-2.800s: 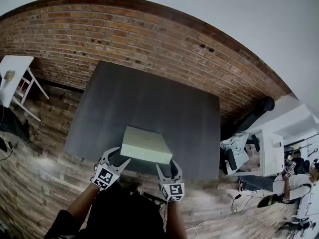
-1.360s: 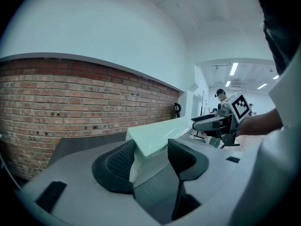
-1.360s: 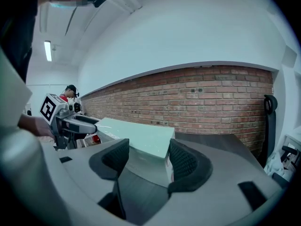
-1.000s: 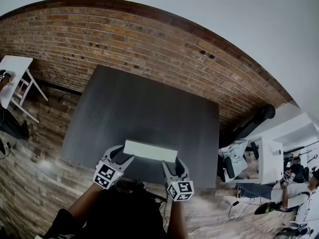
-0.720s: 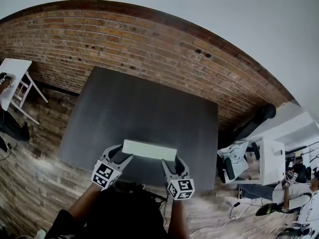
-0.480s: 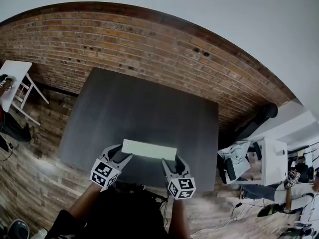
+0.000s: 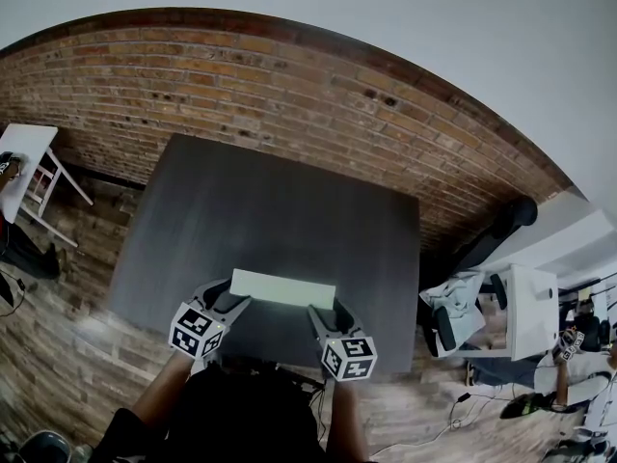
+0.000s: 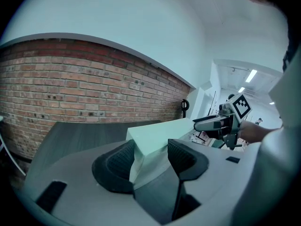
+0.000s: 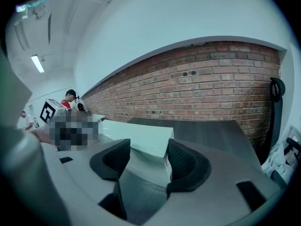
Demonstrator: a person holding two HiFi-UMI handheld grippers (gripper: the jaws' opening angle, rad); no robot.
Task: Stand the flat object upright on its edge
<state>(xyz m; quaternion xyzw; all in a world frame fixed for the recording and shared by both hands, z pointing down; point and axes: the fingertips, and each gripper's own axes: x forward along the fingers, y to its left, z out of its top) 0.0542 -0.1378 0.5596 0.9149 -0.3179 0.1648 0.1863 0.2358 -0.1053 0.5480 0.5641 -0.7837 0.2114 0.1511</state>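
Clamping pale green box (image 7: 282,288) by both ends, on edge, lower centre over dark desk (image 7: 280,201), in left gripper (image 7: 225,301) and right gripper (image 7: 324,313) jaws.

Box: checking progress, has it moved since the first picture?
Yes: the box, flat on the table before, is now tipped up on edge.

Box (image 7: 282,288) on edge at the table's (image 7: 280,201) near side, left gripper (image 7: 229,298) at its left end, right gripper (image 7: 326,314) at its right end, brick wall (image 7: 241,75) behind.
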